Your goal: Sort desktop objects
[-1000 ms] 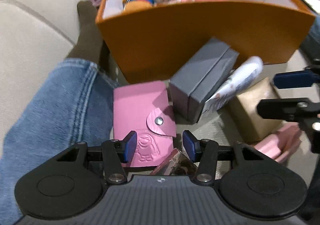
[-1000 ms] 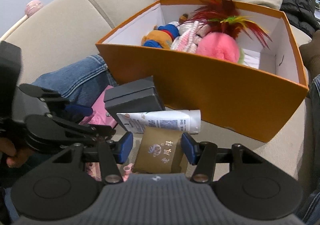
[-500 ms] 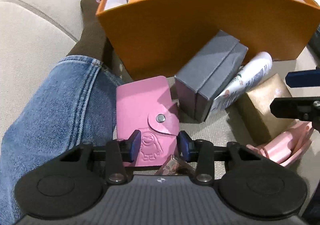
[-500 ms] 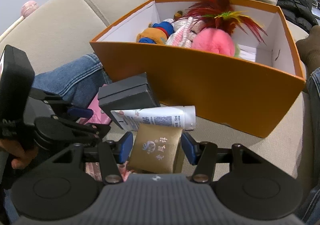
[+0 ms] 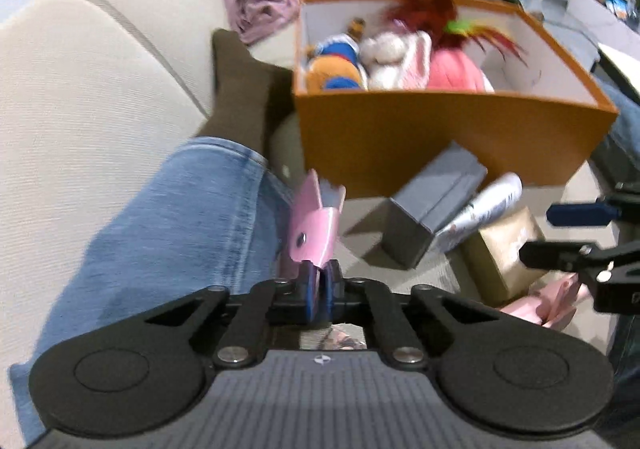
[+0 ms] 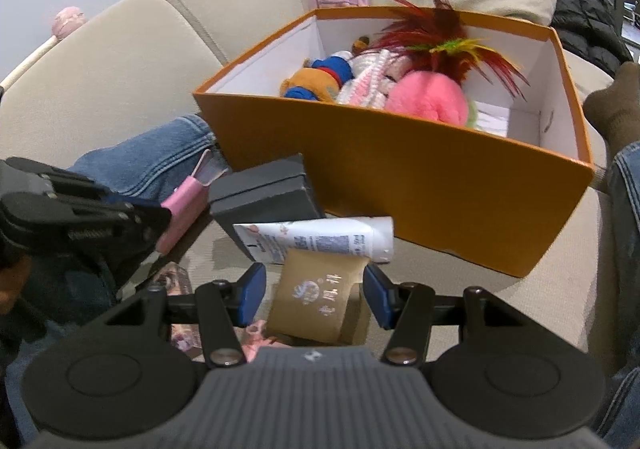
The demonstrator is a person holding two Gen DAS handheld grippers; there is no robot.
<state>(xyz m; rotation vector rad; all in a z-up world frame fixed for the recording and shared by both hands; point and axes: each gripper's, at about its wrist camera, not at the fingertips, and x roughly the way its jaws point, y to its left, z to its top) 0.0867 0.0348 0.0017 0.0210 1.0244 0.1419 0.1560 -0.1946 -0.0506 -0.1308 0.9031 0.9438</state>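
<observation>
My left gripper is shut on a pink card wallet and holds it on edge, lifted off the sofa; the wallet also shows in the right wrist view. My right gripper is open, its jaws on either side of a small gold box without touching it. A grey box and a white tube lie in front of an orange box that holds several plush toys.
A leg in blue jeans lies left of the wallet, with a brown sock beyond it. A pink object lies beside the gold box. A pink cloth lies on the beige sofa behind the orange box.
My left gripper has shut on the pink wallet and lifted it upright off the sofa. My right gripper has moved slightly closer over the gold box and stays open.
</observation>
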